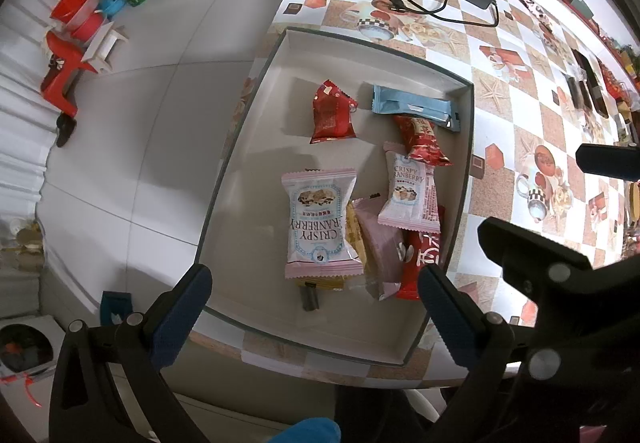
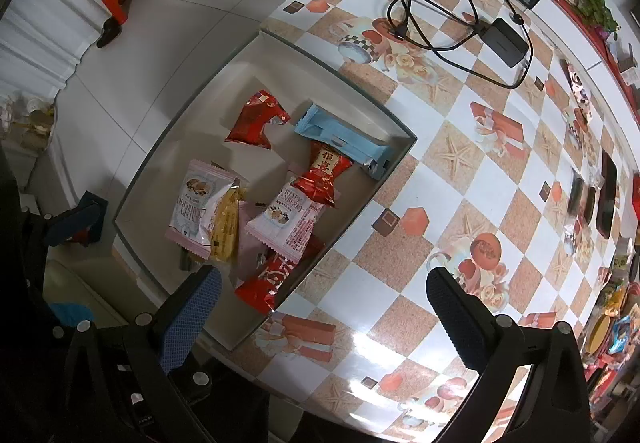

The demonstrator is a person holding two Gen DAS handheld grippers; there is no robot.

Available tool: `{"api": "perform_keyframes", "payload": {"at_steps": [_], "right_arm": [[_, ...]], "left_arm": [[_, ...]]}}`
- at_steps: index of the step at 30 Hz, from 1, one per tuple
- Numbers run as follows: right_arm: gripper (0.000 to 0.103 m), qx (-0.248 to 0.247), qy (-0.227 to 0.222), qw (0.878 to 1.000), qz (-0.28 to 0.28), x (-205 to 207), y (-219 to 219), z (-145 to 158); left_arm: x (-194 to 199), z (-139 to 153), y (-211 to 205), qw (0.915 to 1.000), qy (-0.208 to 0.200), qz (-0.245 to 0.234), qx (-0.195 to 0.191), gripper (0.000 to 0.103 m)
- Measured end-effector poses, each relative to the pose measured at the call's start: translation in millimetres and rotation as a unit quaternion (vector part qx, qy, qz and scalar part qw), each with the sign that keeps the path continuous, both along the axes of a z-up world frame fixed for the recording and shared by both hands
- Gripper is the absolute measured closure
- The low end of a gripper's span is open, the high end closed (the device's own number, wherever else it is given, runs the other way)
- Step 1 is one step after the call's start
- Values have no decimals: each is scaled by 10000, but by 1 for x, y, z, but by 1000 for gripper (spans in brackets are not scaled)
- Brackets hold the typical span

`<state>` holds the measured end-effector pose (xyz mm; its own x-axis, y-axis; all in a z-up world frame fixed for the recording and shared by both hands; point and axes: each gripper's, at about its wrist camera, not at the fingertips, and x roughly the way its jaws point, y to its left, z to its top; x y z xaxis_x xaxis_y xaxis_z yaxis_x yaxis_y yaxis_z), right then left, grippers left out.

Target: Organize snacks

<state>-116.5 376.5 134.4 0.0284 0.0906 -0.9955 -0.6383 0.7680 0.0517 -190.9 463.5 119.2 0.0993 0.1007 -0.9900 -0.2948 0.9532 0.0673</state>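
While both grippers, left (image 1: pixel 316 309) and right (image 2: pixel 324 317), hover with jaws spread wide and empty, crinkly foil and plastic snack packets (image 1: pixel 320 223) lie scattered inside a shallow rectangular white box (image 1: pixel 280 55) on the glossy checkered tablecloth (image 2: pixel 460 179).

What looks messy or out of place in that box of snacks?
The packets in the white box lie jumbled: one Crispy Cranberry packet overlaps a yellow packet, another leans across a red wrapper and a mauve packet. Nothing looks spilled or torn.
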Motion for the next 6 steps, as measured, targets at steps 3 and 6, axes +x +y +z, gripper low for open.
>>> {"api": "perform_keyframes", "payload": {"at_steps": [3,6], "right_arm": [[0,-1,2,10000,4,0,0,0],[0,-6,8,10000,24,0,1,-1]], "left_arm": [[0,0,2,10000,-5,43,-42,0],[-1,3,2,9999,-117,36,-57,0]]}}
